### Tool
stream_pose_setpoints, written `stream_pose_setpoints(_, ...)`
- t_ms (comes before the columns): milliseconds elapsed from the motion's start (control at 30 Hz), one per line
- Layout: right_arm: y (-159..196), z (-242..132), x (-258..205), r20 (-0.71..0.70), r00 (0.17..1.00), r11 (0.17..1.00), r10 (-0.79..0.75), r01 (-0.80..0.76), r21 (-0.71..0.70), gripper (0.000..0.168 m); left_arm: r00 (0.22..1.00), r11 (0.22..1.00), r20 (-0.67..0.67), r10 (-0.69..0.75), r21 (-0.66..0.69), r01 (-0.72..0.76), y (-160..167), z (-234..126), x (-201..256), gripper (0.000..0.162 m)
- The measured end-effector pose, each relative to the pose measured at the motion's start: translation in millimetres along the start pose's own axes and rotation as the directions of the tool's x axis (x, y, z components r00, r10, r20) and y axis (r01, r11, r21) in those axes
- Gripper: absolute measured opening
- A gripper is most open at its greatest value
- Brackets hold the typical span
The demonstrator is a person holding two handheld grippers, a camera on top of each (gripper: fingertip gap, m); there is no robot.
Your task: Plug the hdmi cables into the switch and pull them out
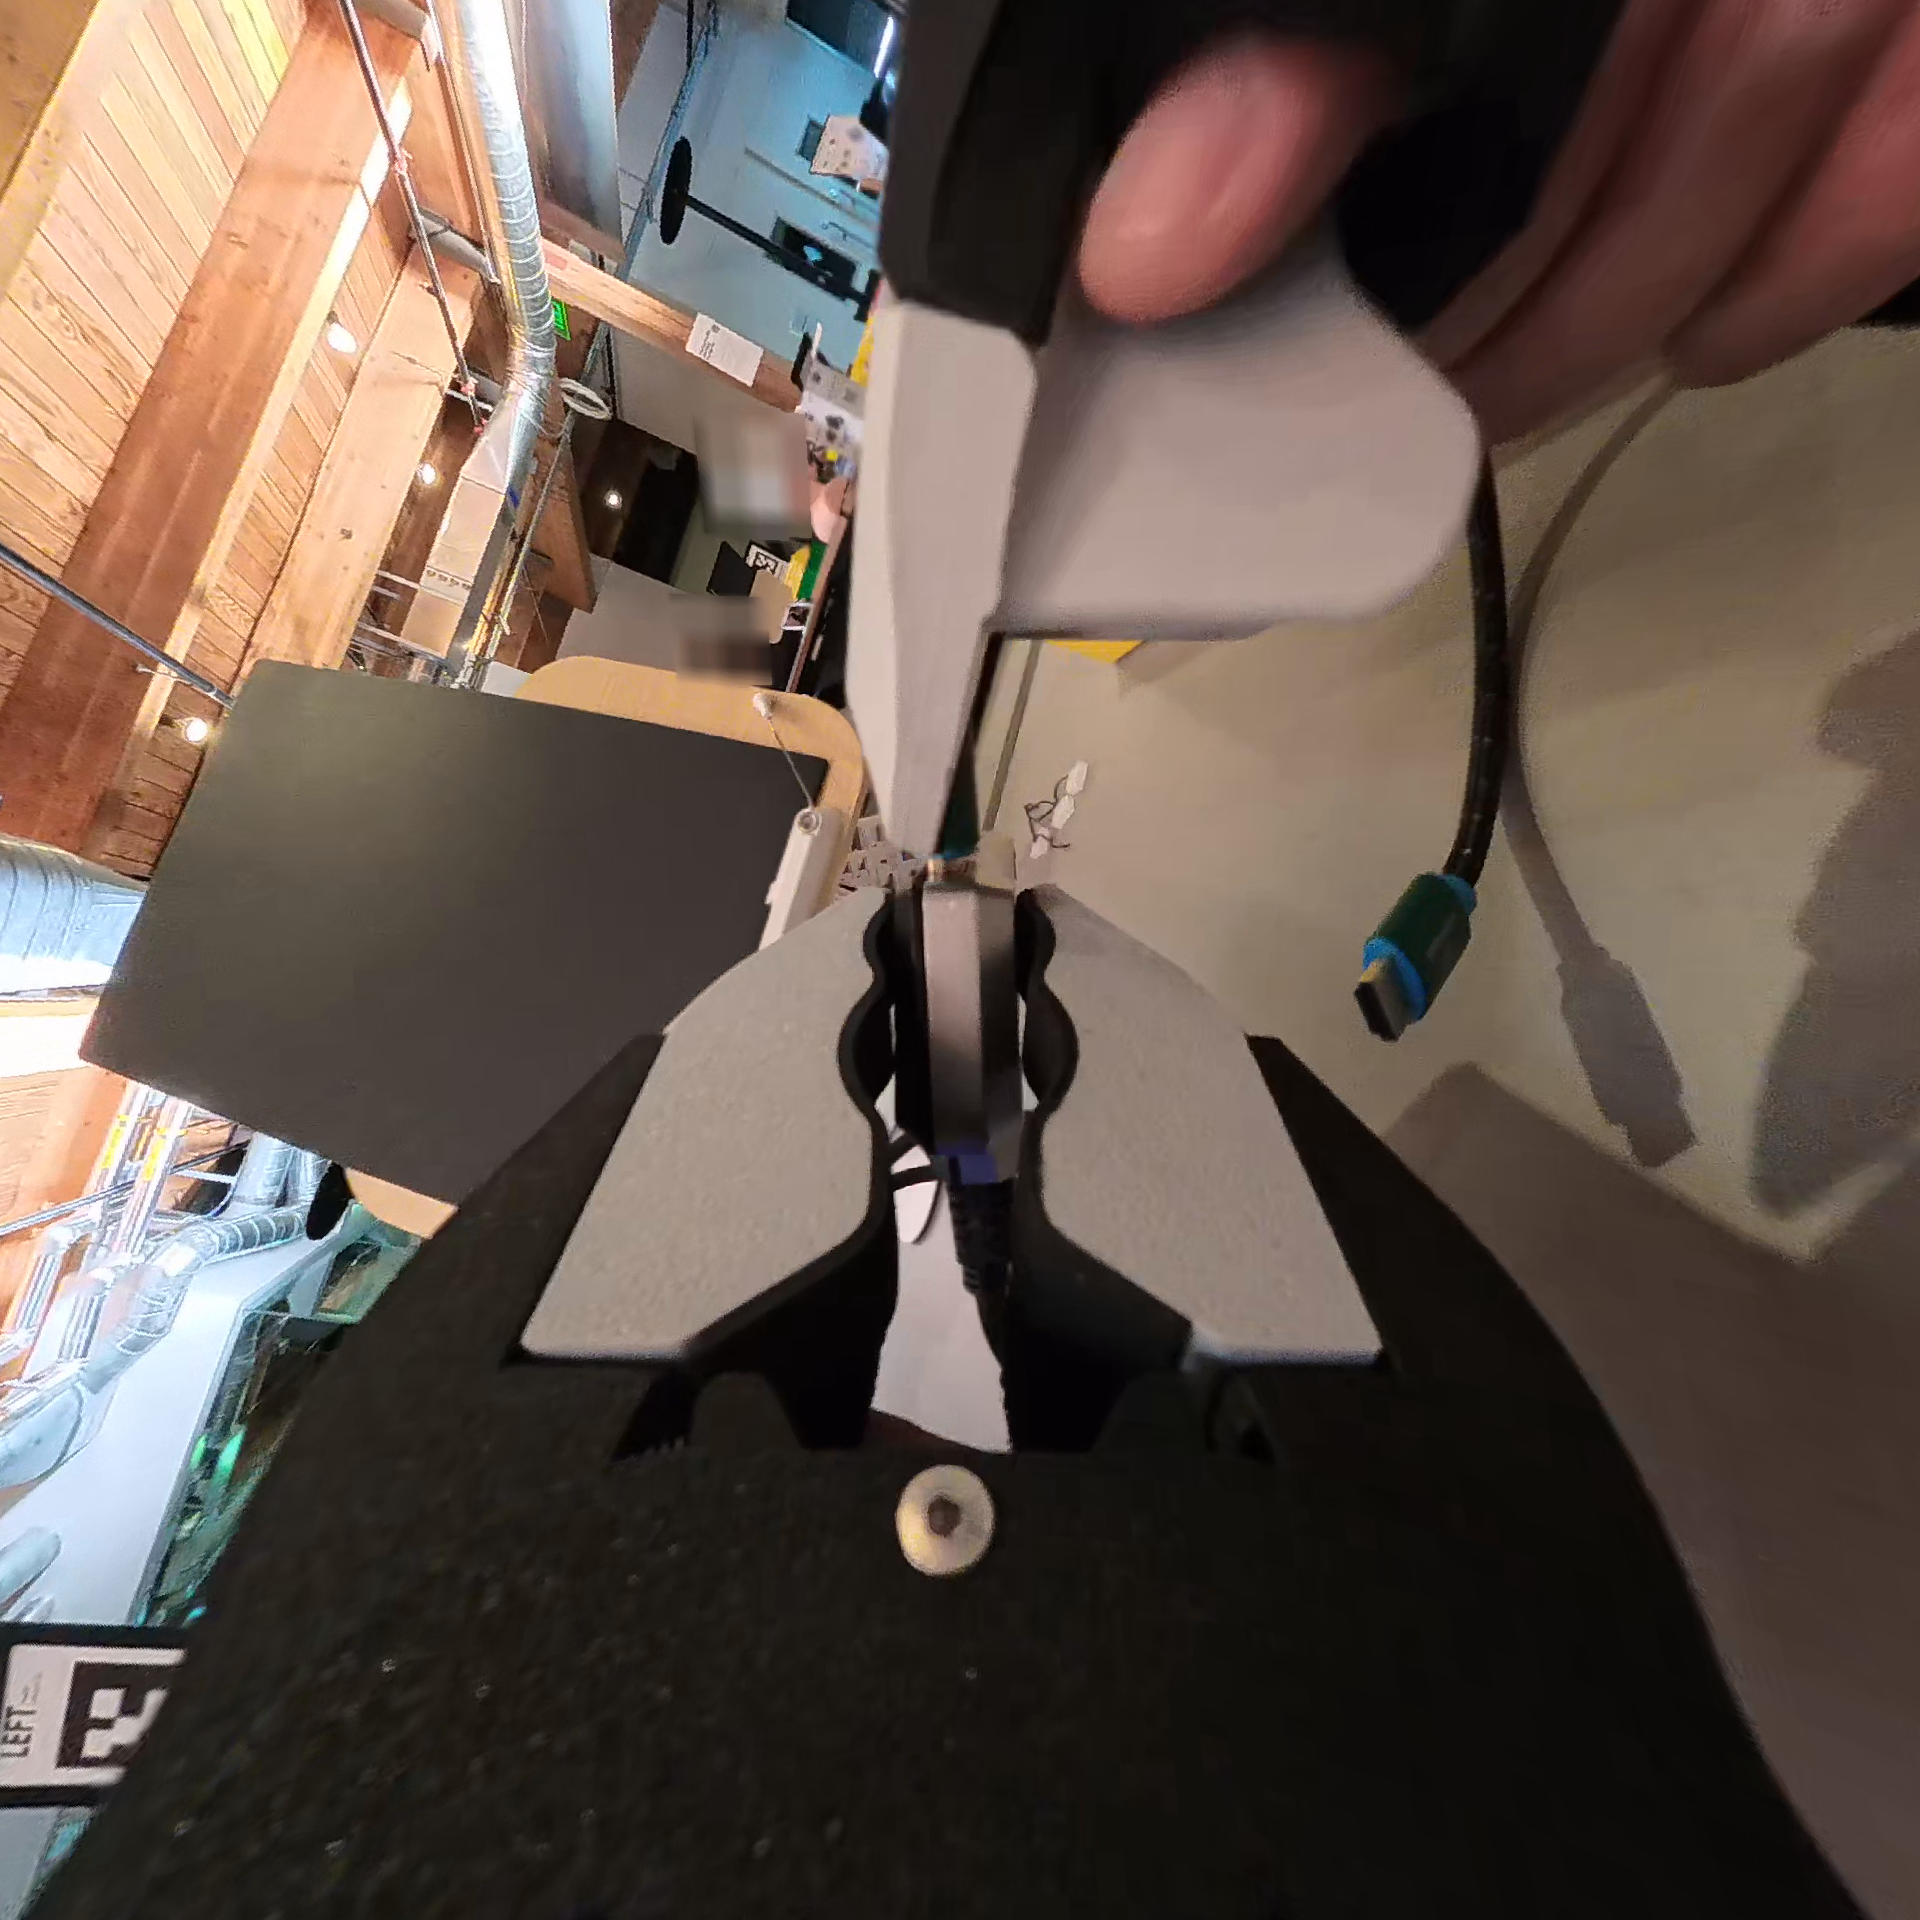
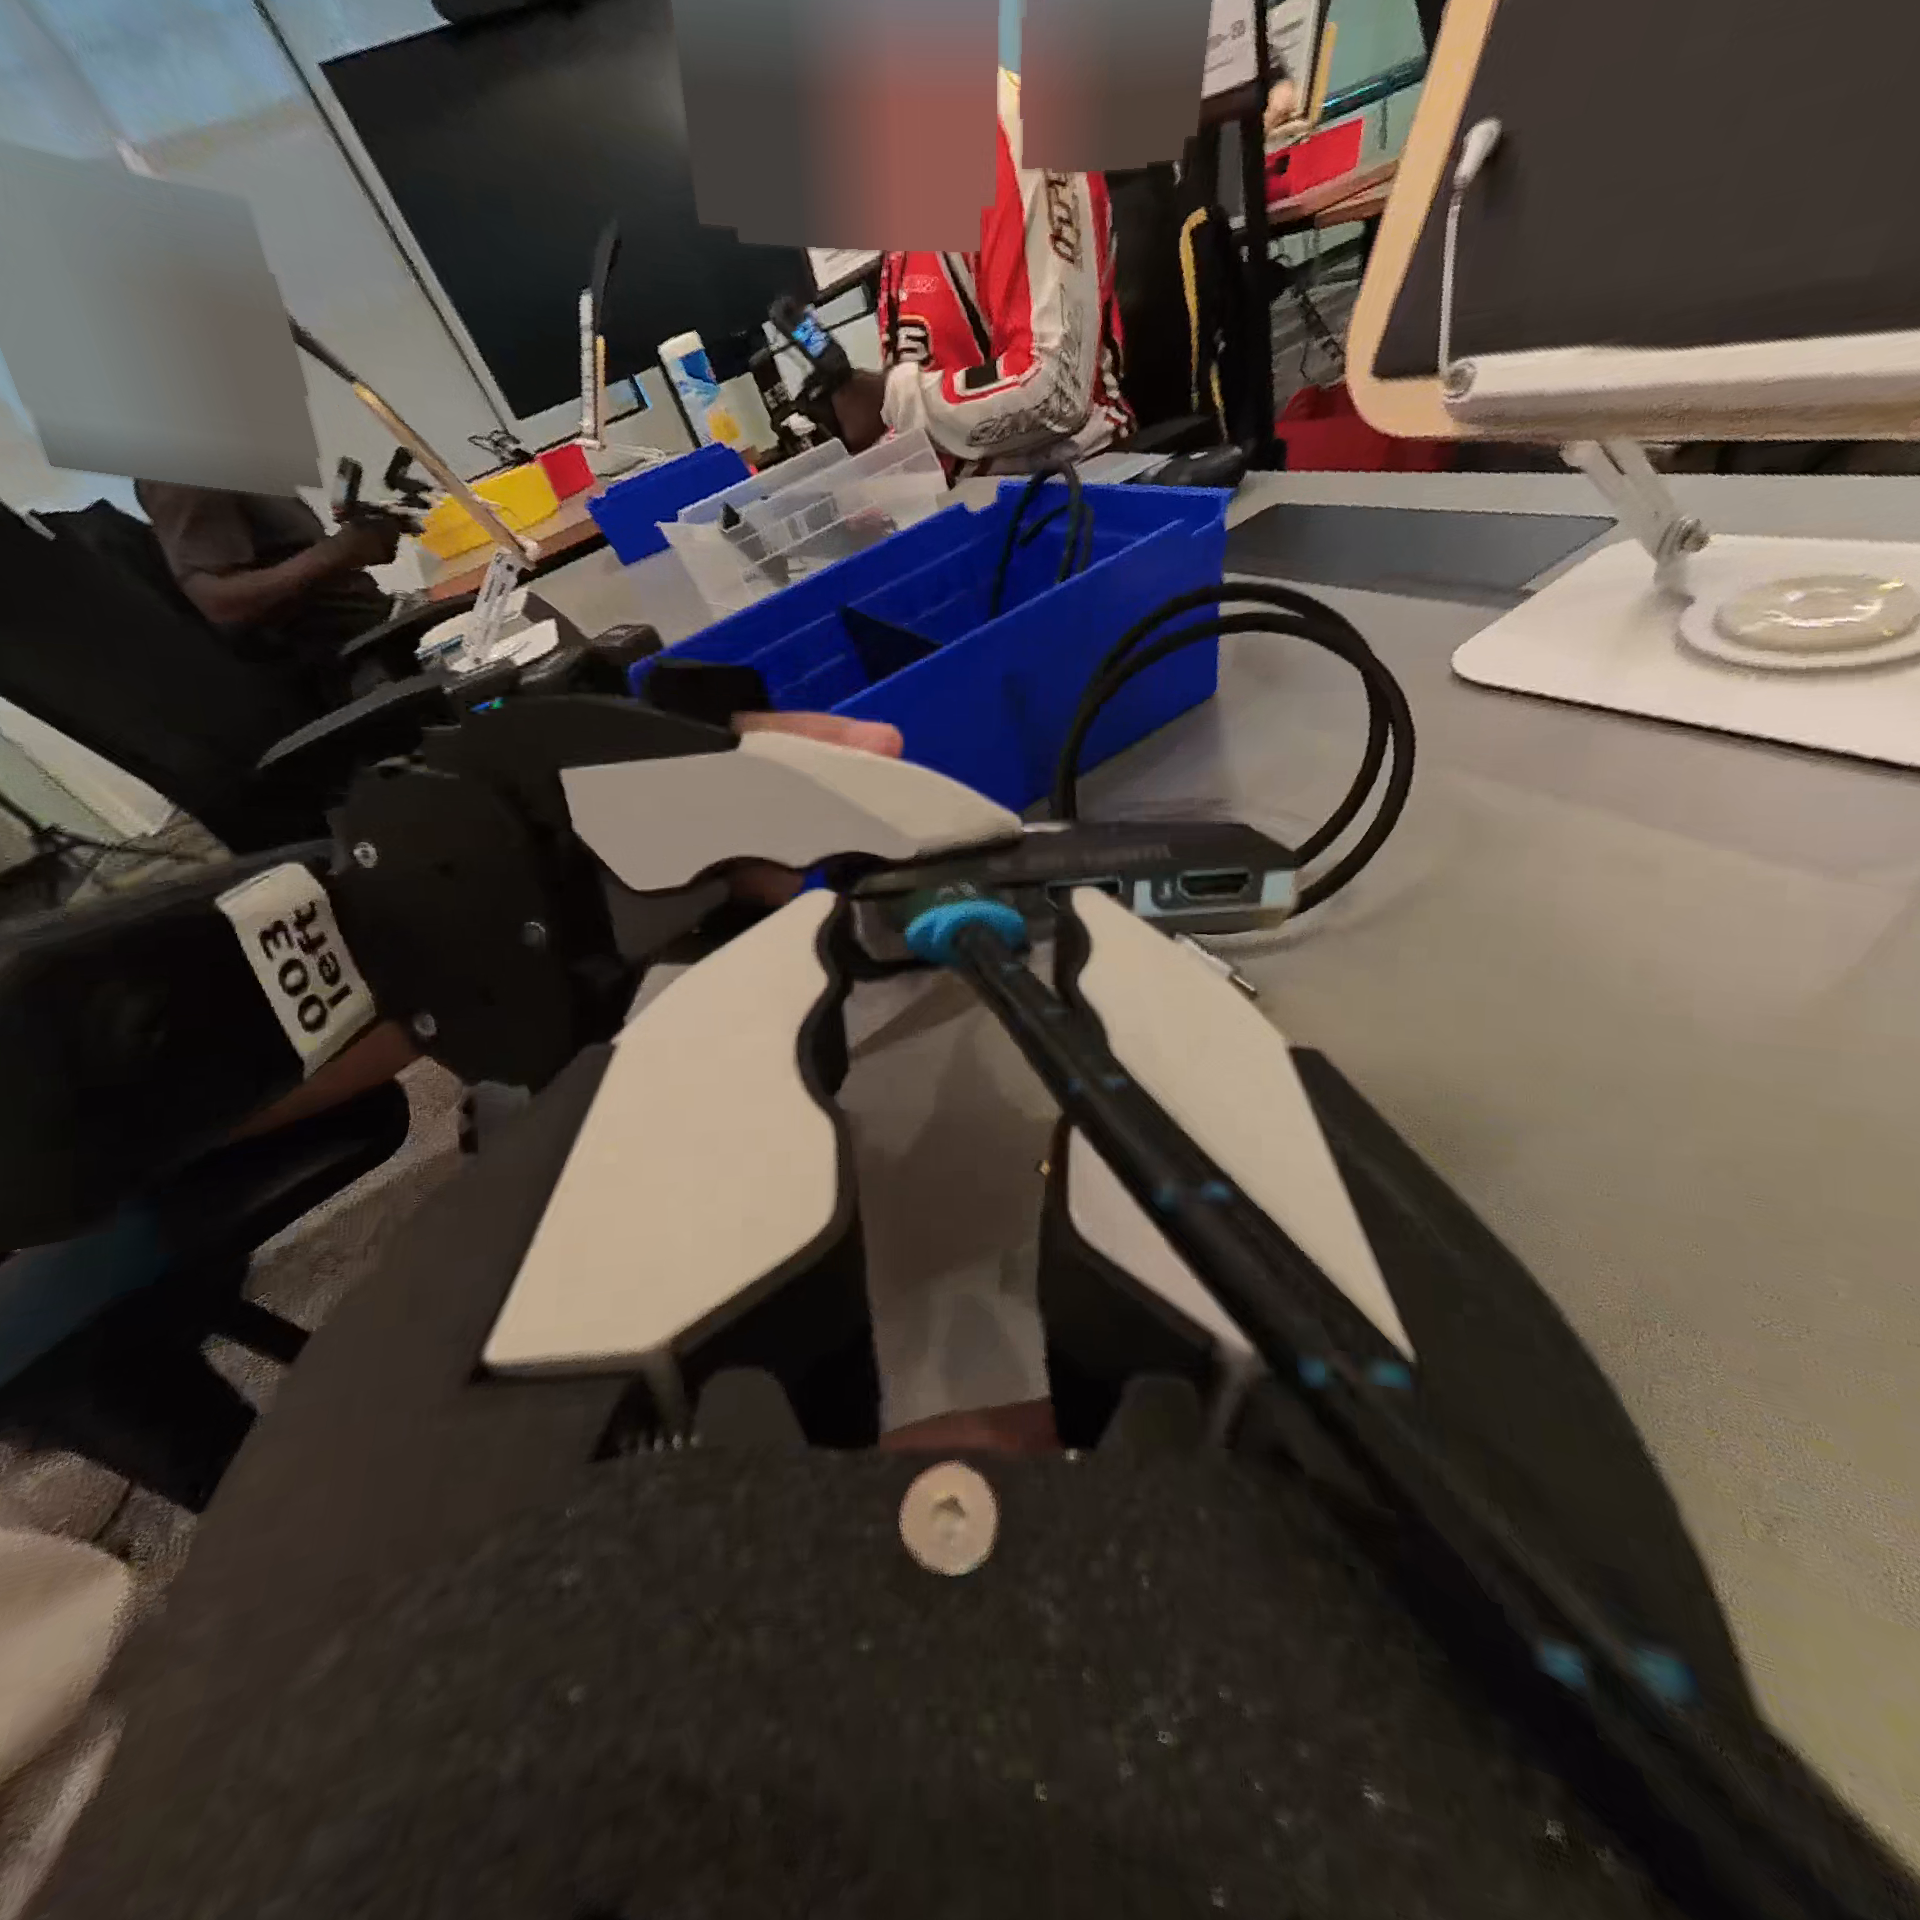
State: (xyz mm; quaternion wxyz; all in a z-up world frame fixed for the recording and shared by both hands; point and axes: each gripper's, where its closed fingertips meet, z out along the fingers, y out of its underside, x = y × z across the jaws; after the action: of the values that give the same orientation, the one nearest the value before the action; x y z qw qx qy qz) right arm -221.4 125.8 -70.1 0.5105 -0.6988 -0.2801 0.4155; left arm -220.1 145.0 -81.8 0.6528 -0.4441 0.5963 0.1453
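The HDMI switch [image 1: 961, 997] is a flat dark box, held edge-on above the grey table. My left gripper [image 1: 961, 909] is shut on it. In the right wrist view the switch [image 2: 1143, 857] shows one free port facing me, and the left gripper's upper finger [image 2: 790, 795] lies over it. My right gripper [image 2: 956, 909] is shut on a black HDMI plug with a blue collar [image 2: 961, 923], which sits at the switch's left port. Its cable [image 2: 1195, 1174] runs back over my right finger. A second plug [image 1: 1418, 951], green and blue, lies loose on the table.
A blue bin [image 2: 987, 634] stands just behind the switch. A black cable loop [image 2: 1382, 748] runs from the switch's far side. A tablet on a white stand [image 2: 1662, 623] is at the right. People sit at desks behind. Both grippers' tips are close together, under 4 cm apart.
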Motion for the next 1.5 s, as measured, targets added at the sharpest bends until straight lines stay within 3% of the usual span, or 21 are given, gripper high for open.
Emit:
stream_pose_setpoints(67,3,2,4,-0.02,0.999,0.999,-0.03,0.029,-0.046,0.023,1.0,1.0,-0.001,0.007,-0.006,-0.007,2,1,2,0.02)
stream_pose_setpoints(200,11,5,7,-0.064,0.995,0.987,-0.074,0.064,-0.146,0.022,1.0,0.999,-0.011,-0.011,-0.053,0.011,10,3,7,0.02)
stream_pose_setpoints(333,14,8,6,-0.145,0.964,0.962,-0.224,0.195,-0.19,0.021,0.999,0.995,-0.008,-0.036,-0.092,0.036,16,4,7,0.021)
stream_pose_setpoints(1000,27,-6,6,-0.196,0.955,0.966,-0.224,0.191,-0.175,0.02,0.998,1.0,-0.06,-0.015,-0.028,0.013,7,6,22,0.022)
stream_pose_setpoints(1033,26,-8,6,-0.202,0.953,0.966,-0.226,0.193,-0.17,0.02,0.999,0.998,-0.05,-0.013,-0.07,0.009,13,7,21,0.02)
stream_pose_setpoints(1067,19,-14,8,-0.226,0.947,0.97,-0.228,0.2,-0.137,0.02,0.999,0.971,-0.032,0.003,-0.238,-0.01,47,11,17,0.021)
stream_pose_setpoints(1100,8,-27,13,-0.26,0.938,0.973,-0.228,0.206,-0.108,0.02,0.999,0.952,-0.054,0.002,-0.305,-0.018,76,12,18,0.021)
stream_pose_setpoints(1133,-3,-42,18,-0.287,0.933,0.976,-0.219,0.205,-0.077,0.02,0.999,0.965,-0.044,-0.009,-0.262,-0.002,76,9,16,0.02)
stream_pose_setpoints(1167,-7,-55,19,-0.289,0.935,0.978,-0.207,0.195,-0.07,0.02,0.998,0.978,-0.047,0.033,-0.204,-0.042,53,6,18,0.02)
stream_pose_setpoints(1233,-2,-67,18,-0.274,0.942,0.98,-0.195,0.174,-0.098,0.02,0.997,0.988,-0.069,0.033,-0.151,-0.043,12,11,31,0.02)
stream_pose_setpoints(1333,3,-71,9,-0.243,0.951,0.98,-0.189,0.167,-0.11,0.02,0.998,0.98,-0.054,0.021,-0.194,-0.031,26,22,27,0.02)
stream_pose_setpoints(1400,6,-66,-4,-0.166,0.971,0.983,-0.171,0.157,-0.091,0.02,0.998,0.973,-0.022,-0.061,-0.226,0.055,39,22,18,0.02)
stream_pose_setpoints(1500,51,-41,-25,0.025,0.999,0.96,-0.038,0.043,-0.278,0.02,0.98,0.956,0.013,-0.197,-0.22,0.195,45,18,4,0.02)
